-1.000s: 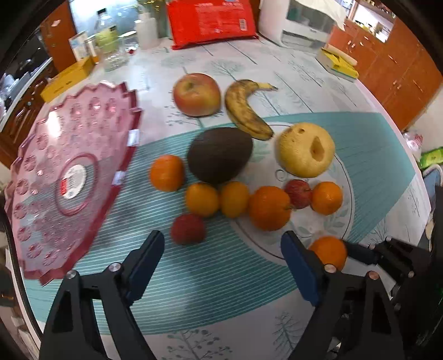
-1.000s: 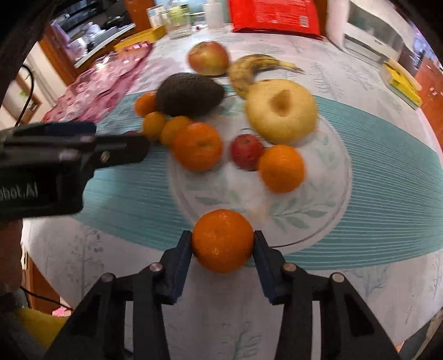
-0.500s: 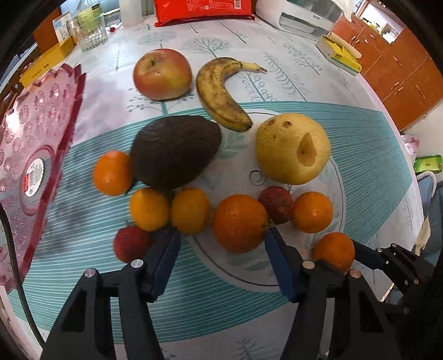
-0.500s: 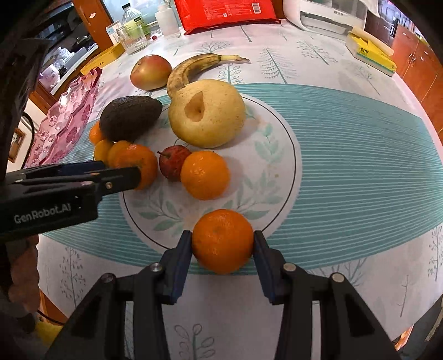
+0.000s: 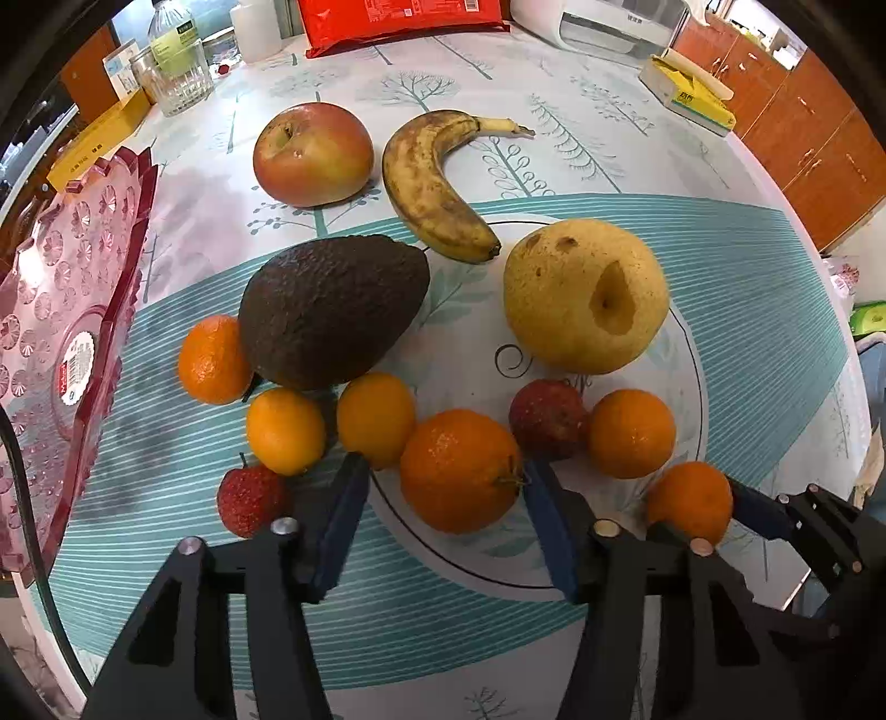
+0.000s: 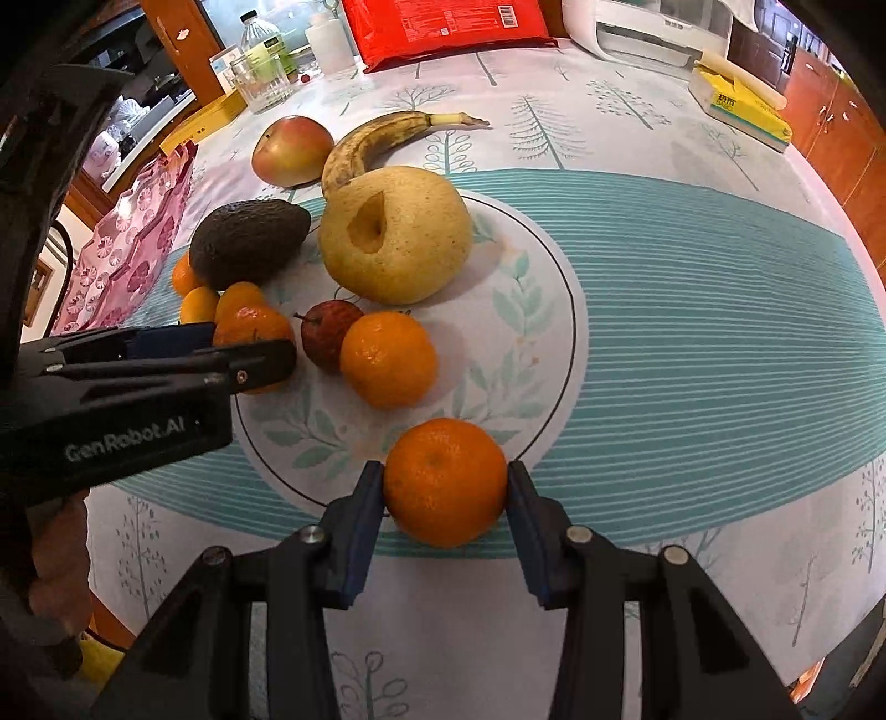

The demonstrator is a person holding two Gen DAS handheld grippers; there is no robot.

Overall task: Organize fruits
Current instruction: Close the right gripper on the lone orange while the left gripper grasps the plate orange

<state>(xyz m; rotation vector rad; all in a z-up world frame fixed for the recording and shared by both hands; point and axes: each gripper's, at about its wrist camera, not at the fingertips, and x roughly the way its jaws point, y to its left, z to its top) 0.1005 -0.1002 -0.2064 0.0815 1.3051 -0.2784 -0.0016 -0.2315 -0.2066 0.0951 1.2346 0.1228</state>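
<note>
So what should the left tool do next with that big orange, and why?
Probably finish closing. The left tool has just been closing around the big orange; one finger looks to touch it, the other shows a gap. The right tool already clamps its own orange.

pink tray (image 5: 61, 310) cut off left, red packet (image 5: 398, 22) cropped
</note>
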